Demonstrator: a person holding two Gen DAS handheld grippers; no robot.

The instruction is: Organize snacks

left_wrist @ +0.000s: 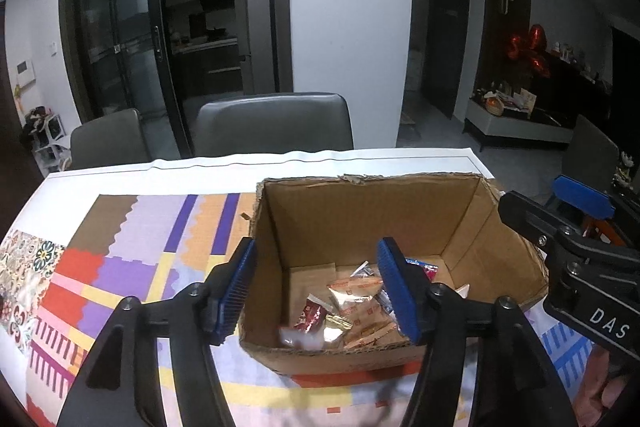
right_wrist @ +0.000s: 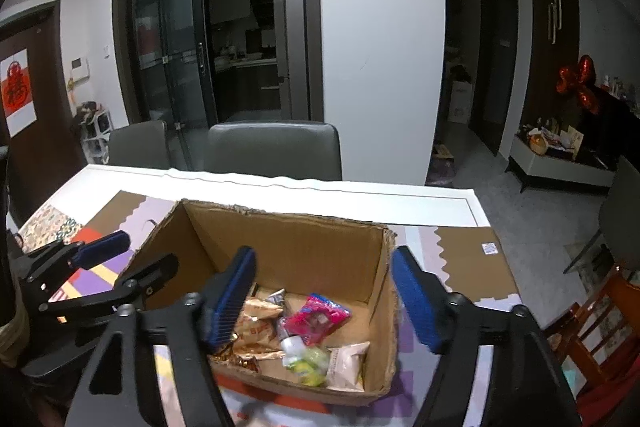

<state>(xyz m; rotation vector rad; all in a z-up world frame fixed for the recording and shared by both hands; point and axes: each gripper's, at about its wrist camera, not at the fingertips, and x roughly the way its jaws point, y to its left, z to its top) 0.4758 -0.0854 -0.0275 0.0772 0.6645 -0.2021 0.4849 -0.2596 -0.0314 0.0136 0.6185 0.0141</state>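
An open cardboard box (left_wrist: 360,219) (right_wrist: 300,247) stands on the table and holds several snack packets. Gold-orange packets (left_wrist: 360,303) and a red packet (left_wrist: 312,315) lie on its floor. The right wrist view also shows a pink packet (right_wrist: 320,315), a beige packet (right_wrist: 348,363) and a blurred white-and-green snack (right_wrist: 304,355). My left gripper (left_wrist: 318,291) (right_wrist: 132,259) hangs open over the box's left wall, with nothing between its pads. My right gripper (right_wrist: 324,301) (left_wrist: 556,211) hangs open over the box's right wall, also empty.
The box sits on a colourful patterned mat (left_wrist: 120,267) over a white table (left_wrist: 200,171). Two grey chairs (left_wrist: 272,123) (right_wrist: 136,143) stand at the far edge. A wooden chair (right_wrist: 600,315) is at the right. Beyond are glass doors and a low cabinet (right_wrist: 560,163).
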